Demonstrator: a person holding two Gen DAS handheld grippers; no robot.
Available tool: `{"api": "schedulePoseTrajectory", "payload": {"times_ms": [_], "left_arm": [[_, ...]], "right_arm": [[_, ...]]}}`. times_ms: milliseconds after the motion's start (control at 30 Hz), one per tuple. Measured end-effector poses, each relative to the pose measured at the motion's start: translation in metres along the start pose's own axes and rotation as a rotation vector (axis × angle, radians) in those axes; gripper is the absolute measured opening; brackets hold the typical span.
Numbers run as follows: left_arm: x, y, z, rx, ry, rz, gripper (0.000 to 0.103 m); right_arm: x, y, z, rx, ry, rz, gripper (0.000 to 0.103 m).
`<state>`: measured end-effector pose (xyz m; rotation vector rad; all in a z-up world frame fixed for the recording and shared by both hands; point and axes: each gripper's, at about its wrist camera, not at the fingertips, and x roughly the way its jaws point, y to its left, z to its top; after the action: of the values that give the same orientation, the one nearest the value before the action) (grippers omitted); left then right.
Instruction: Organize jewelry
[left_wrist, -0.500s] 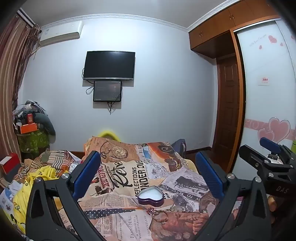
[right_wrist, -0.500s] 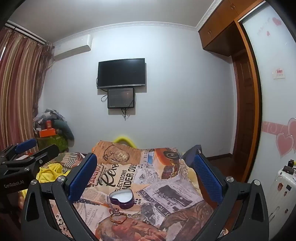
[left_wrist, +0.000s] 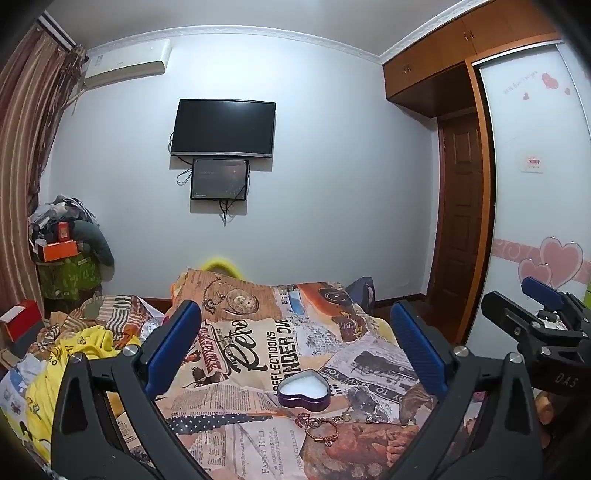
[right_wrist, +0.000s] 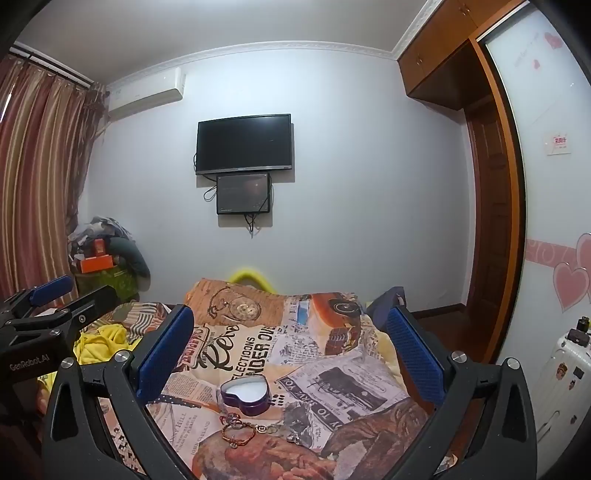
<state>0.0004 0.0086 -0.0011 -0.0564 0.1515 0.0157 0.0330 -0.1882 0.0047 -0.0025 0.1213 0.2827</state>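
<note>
Left wrist view: left gripper (left_wrist: 295, 347) held above the bed, blue pads spread wide, nothing between them. Heart-shaped tin (left_wrist: 303, 390), purple wall, pale inside, lid off, sits on the newspaper-print bedspread (left_wrist: 240, 373) at lower centre of the frame. Just below the tin, toward the bottom edge, lies the jewelry: a red beaded bracelet (left_wrist: 320, 430) and, to its right, a chain with small rings (left_wrist: 345, 419). The pieces lie close together and look tangled; individual items too small to separate. The bracelet's upper end lies just beside the tin wall; contact not determinable. Right gripper (left_wrist: 543, 314) visible at the right edge of the frame, seen from the side.

Right wrist view: right gripper (right_wrist: 290, 347) likewise wide open, empty. Tin (right_wrist: 245, 394) at lower centre, slightly left of the midline; bracelet (right_wrist: 238, 430) directly below it, chain (right_wrist: 269, 428) running off to the right. Left gripper (right_wrist: 44, 295) at the left edge of the frame, side-on.

Background, both views: wall-mounted TV (left_wrist: 224, 128) at upper centre, smaller screen (left_wrist: 219, 179) under it, air conditioner (left_wrist: 125, 62) at upper left, striped curtain (right_wrist: 33, 177) along the left edge, wooden door (left_wrist: 461, 229) at right. Yellow garment (left_wrist: 85, 343) on the bed at lower left.
</note>
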Motion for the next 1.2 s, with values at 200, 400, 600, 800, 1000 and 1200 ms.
{"api": "schedulePoseTrajectory", "payload": {"times_ms": [200,400,600,800,1000,1200], "left_arm": [[0.001,0.001,-0.002,-0.004,0.000,0.001,0.103],[0.003,-0.001,-0.005,-0.006,0.008,0.002,0.103],[0.002,0.001,-0.004,-0.007,0.008,0.002,0.103],[0.002,0.001,-0.005,-0.008,0.009,0.003,0.103],[0.003,0.001,-0.008,-0.008,0.011,0.004,0.103],[0.004,0.001,-0.010,-0.009,0.014,0.005,0.103]], "right_arm": [[-0.002,0.003,-0.004,-0.003,0.000,0.003,0.103],[0.003,0.001,-0.006,-0.002,0.007,0.008,0.103],[0.004,0.002,-0.007,-0.001,0.009,0.009,0.103],[0.004,0.002,-0.007,0.000,0.010,0.009,0.103],[0.004,0.001,-0.006,0.000,0.011,0.009,0.103],[0.004,0.001,-0.006,0.002,0.012,0.009,0.103]]}}
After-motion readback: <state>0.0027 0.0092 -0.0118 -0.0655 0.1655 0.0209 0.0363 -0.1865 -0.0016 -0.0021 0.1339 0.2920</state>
